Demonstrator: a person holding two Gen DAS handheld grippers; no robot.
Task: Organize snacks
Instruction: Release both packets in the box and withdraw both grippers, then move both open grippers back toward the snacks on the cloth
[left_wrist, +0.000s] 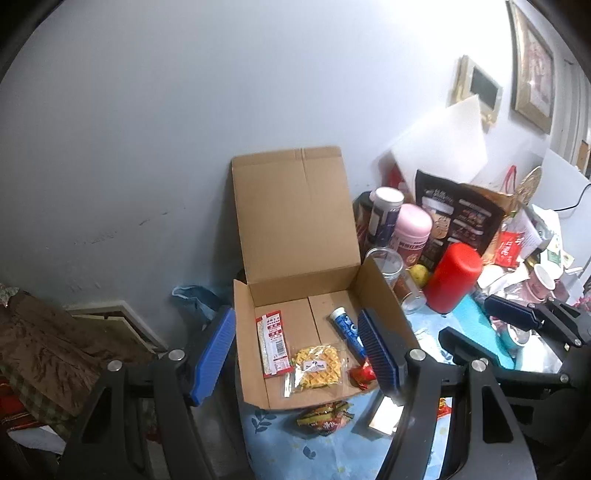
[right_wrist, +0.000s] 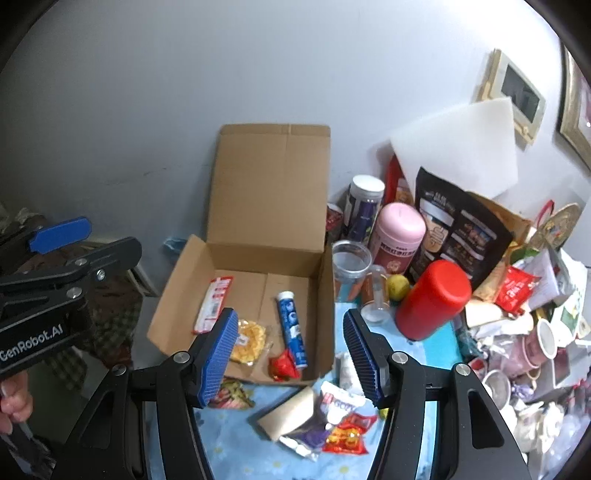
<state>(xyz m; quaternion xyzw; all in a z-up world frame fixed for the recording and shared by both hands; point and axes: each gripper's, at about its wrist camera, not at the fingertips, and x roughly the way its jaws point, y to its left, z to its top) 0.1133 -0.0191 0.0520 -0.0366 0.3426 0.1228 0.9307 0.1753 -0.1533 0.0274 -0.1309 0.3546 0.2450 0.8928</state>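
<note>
1. Tools both empty: left tool has its blue pads spread with nothing between them, hanging above the near side of the box; right tool likewise spread and empty, above the near right corner of the box.
2. Box sits on the table, lid flap up against the wall. Inside: red-white stick pack at the left, yellow waffle bag near the front wall, blue tube at the right, small red candy in the near right corner.
3. Still outside the box, just before its front wall on the table: dark green-red packet, tan packet, white bag, red-yellow packet, clear purple-tinted pack.
4. Right of the box, clutter not clearly part of the job: red bottle, pink jar, clear cup, black pouch.
5. Step in hand, as I judge it: between picks. Four snacks are packed, neither tool is loaded, and the loose pile awaits.
6. Next move calls for lowering one tool to a loose packet before the box. The tan packet and white bag lie nearest the right tool; the dark packet suits the left.
7. Packets overlap and look thin, so pinching a raised edge is likely easier than pinching flat.
8. Free floor remains at the back of the box for what follows.
</note>
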